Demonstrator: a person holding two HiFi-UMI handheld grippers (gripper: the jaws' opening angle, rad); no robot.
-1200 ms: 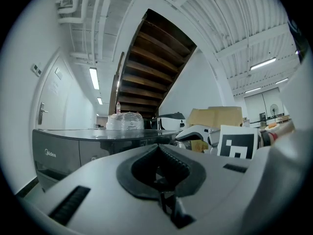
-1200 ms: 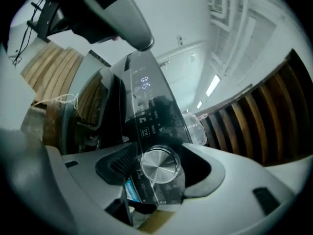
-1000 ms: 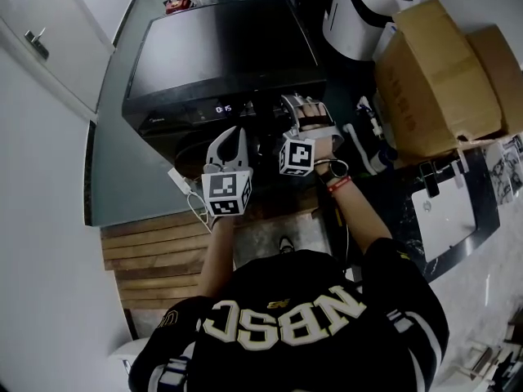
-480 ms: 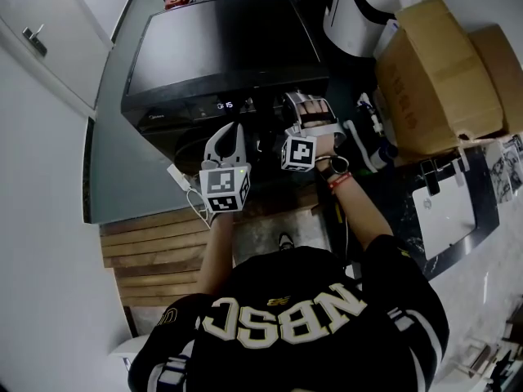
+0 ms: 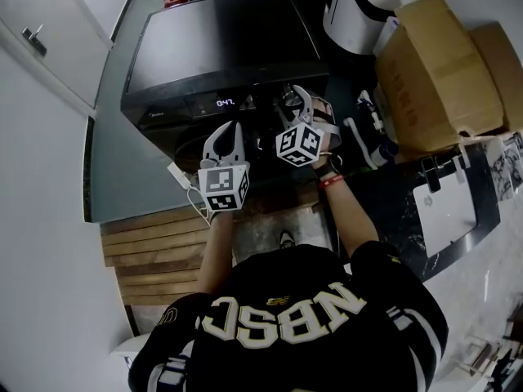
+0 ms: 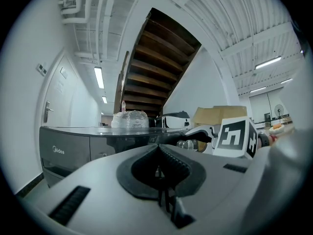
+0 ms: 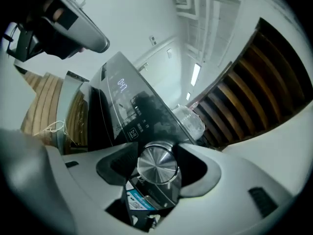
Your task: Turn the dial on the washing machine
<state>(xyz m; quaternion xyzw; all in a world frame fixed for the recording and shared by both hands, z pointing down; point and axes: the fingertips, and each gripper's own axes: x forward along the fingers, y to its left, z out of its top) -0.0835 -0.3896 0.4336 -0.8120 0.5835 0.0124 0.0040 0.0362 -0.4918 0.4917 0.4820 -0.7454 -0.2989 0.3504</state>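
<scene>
The black washing machine (image 5: 221, 47) stands in front of me, its display (image 5: 225, 102) lit. In the right gripper view the round silver dial (image 7: 156, 164) sits between the jaws of my right gripper (image 7: 157, 168), both pads pressed against its sides. From the head view the right gripper (image 5: 294, 103) is at the control panel, its marker cube tilted. My left gripper (image 5: 226, 133) hangs to the left, below the panel. Its fingertips meet and hold nothing, as the left gripper view also shows (image 6: 159, 148).
Cardboard boxes (image 5: 441, 72) and a white appliance (image 5: 368, 6) stand to the right of the machine. A wooden slat platform (image 5: 155, 251) lies below left, with a white cable (image 5: 184, 188) by it. A white door (image 5: 49, 39) is at far left.
The right gripper has rolled on the dial, its marker cube now tilted. The numbers on the machine's display have changed. The left gripper has barely moved.
</scene>
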